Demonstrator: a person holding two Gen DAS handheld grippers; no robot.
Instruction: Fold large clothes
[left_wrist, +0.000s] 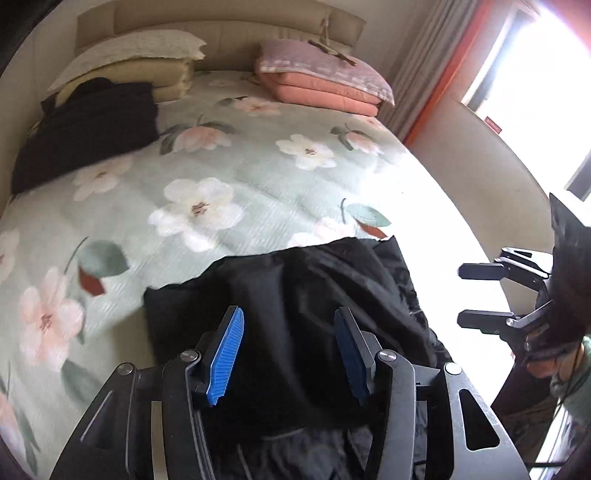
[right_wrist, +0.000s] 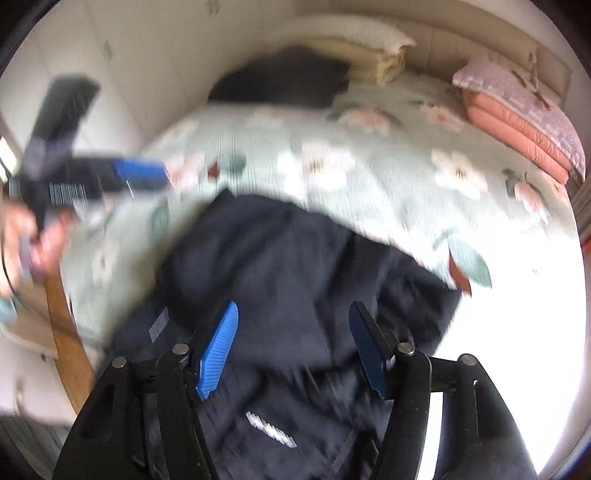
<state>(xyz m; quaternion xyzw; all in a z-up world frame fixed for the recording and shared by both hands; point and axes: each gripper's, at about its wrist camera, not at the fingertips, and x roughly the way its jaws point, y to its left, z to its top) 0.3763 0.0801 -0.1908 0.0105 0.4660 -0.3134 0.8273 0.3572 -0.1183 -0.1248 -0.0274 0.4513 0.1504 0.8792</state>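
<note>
A: Where's the garment?

B: The black garment (left_wrist: 295, 314) lies bunched at the near end of the bed (left_wrist: 229, 177), on the pale green bedspread printed with white and pink flowers. It looks partly folded over itself, with loose creased layers towards the bright edge of the mattress. In the right wrist view a small white label (right_wrist: 271, 430) shows on the cloth close to the camera.

A: And the left gripper?

B: The left gripper (left_wrist: 290, 354) hangs above the dark cloth with its blue pads (left_wrist: 226, 356) well apart. Nothing sits between them; the cloth is below, not pinched.

A: The right one?

B: Same story. The right gripper (right_wrist: 293, 349) has its jaws parted over the garment and grips nothing. That view is smeared by blur, so whether the fingertips brush the fabric I can't say for sure.

A: Anything else on the bed?

B: At the far end, by the headboard (left_wrist: 221, 26), a second dark folded piece (left_wrist: 92, 125) lies beside a stack of cream bedding (left_wrist: 147, 70) topped with a white pillow. A pink folded quilt (left_wrist: 332, 92) with a mauve pillow on it sits at the other side, near the curtain (left_wrist: 417, 74) and window
</note>
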